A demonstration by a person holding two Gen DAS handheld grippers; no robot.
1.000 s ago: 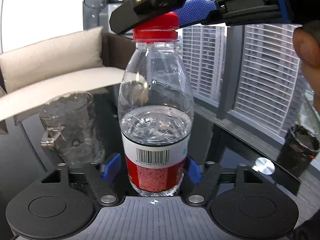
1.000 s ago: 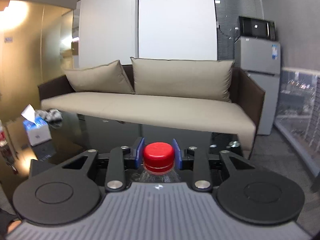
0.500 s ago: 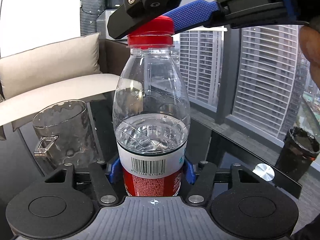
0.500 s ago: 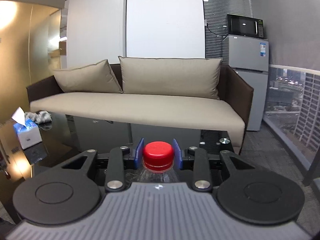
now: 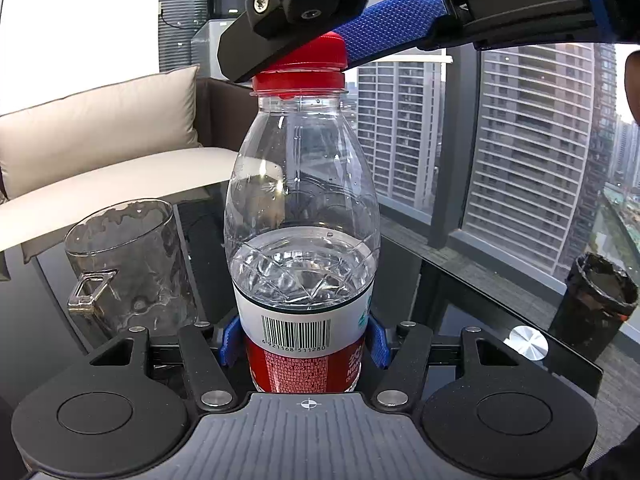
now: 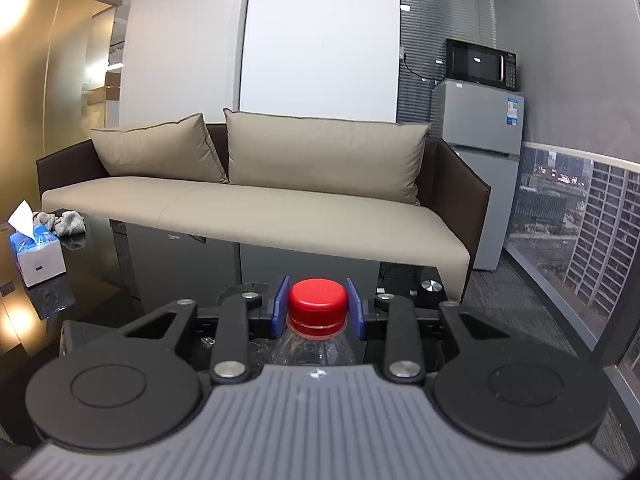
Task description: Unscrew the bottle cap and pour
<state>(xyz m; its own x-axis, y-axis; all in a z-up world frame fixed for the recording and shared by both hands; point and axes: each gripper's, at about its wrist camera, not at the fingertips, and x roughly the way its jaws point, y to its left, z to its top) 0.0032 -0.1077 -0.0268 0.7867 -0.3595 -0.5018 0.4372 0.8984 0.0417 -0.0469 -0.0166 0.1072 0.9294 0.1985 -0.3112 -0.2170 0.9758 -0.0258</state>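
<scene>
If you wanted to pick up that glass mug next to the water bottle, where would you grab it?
Probably by its upper wall, coming down from above with one finger inside the open mouth and one outside. The glass mug stands upright on the dark table with its mouth open. Its small handle looks too narrow for a finger, and the bottle stands beside the mug on one side.

The bottle [image 5: 302, 240] label carries a barcode numbered 6 921168 511280 (its red panel's print is too small to read).

A dark glass table [image 5: 472, 300] carries a glass mug [image 5: 132, 264] left of the water bottle [image 5: 302, 240], a tissue box [image 6: 36, 256] farther off
</scene>
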